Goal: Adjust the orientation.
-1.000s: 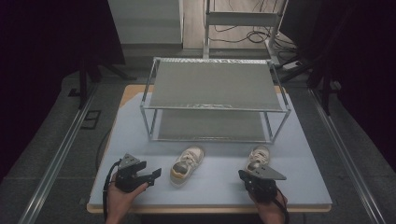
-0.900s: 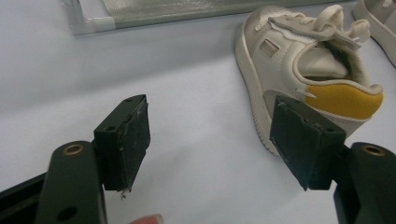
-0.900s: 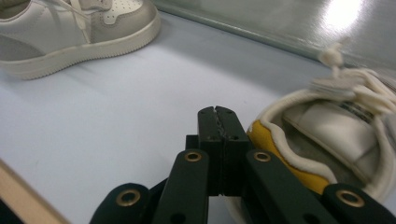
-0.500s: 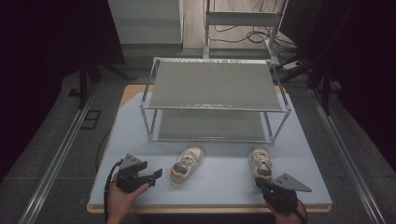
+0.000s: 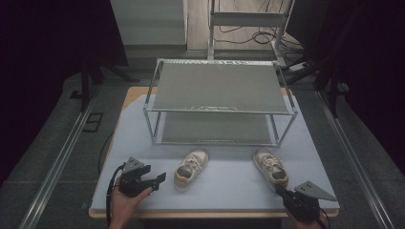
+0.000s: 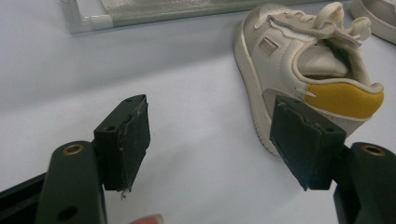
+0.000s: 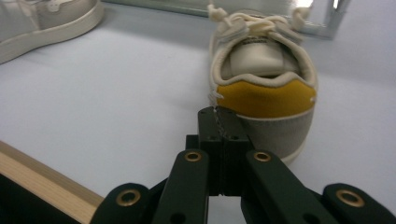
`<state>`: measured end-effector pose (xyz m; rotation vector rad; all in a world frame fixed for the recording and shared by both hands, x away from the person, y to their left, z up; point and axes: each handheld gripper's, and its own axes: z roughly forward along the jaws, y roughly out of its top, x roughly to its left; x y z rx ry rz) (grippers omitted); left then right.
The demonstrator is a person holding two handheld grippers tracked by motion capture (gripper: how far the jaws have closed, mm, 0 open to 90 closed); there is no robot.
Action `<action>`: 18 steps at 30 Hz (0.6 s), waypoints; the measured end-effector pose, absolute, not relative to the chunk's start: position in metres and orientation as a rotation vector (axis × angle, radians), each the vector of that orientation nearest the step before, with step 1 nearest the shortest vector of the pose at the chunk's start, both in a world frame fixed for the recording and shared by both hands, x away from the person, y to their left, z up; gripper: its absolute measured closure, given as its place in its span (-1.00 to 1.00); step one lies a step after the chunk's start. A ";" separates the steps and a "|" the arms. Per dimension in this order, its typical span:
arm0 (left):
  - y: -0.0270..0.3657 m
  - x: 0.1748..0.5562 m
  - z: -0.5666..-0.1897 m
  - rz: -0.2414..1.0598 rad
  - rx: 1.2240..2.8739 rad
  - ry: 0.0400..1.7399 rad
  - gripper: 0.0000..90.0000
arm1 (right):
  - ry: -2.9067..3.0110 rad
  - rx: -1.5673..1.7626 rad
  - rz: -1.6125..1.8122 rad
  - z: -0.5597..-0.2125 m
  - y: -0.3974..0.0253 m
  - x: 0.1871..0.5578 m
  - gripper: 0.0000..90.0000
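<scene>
Two small cream sneakers with yellow heel patches lie on the pale blue table in front of a metal rack. The left shoe [image 5: 191, 167] [image 6: 303, 70] lies just right of my left gripper [image 5: 160, 179] [image 6: 219, 135], which is open with nothing between its jaws; the heel sits close by its right jaw. The right shoe [image 5: 271, 166] [image 7: 261, 88] points its heel at my right gripper [image 5: 282, 191] [image 7: 224, 121], which is shut and empty, its tips just short of the heel.
A two-tier metal rack [image 5: 219, 102] with grey shelves stands across the back of the table [image 5: 229, 191]. The table's wooden front edge [image 7: 42, 182] runs close under the right gripper. Dark floor and rails lie to both sides.
The right gripper has drawn back toward the front right corner of the table, uncovering the right shoe. The left gripper and both shoes stayed put.
</scene>
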<state>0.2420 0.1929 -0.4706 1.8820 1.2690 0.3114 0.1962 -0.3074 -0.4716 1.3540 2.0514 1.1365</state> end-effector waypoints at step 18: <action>0.192 0.240 -0.466 0.310 1.878 1.260 -0.37 | 2.057 1.382 1.162 -0.473 -0.326 0.196 0.74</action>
